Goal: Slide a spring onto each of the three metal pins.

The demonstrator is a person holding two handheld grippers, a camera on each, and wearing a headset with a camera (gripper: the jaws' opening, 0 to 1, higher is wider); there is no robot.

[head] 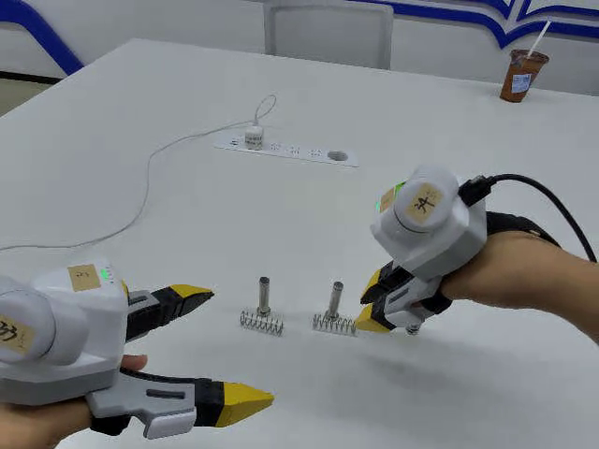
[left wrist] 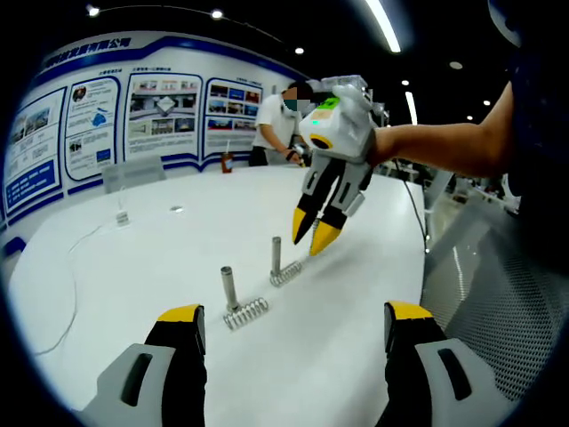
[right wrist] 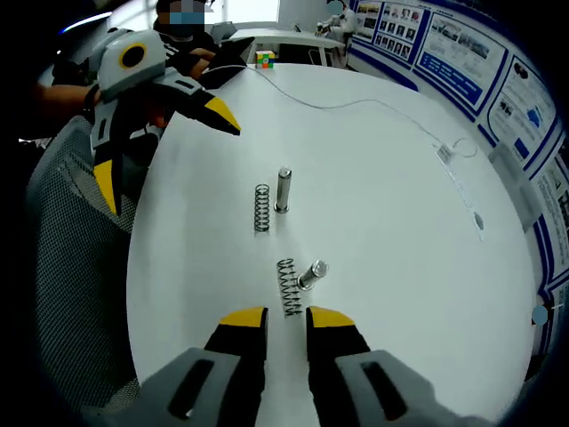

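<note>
Well to the near side of the power strip (head: 285, 150), two pins (head: 264, 294) are seen standing upright on the white table (head: 140, 112). Each has a spring (head: 261, 324) lying flat at its foot, just beside it, not yet threaded. Springs like these are judged light, thin-wired and quick to roll or ping away if squeezed across the coils. A soft pinch near one end is called for, the bore left clear. On that same near side, the right gripper (head: 372, 304) is held tips-down just beside the spring nearer it, jaws drawn close with a narrow gap and nothing seen between them. Farther from the strip, the left gripper (head: 229, 348) is spread wide and carries nothing.
</note>
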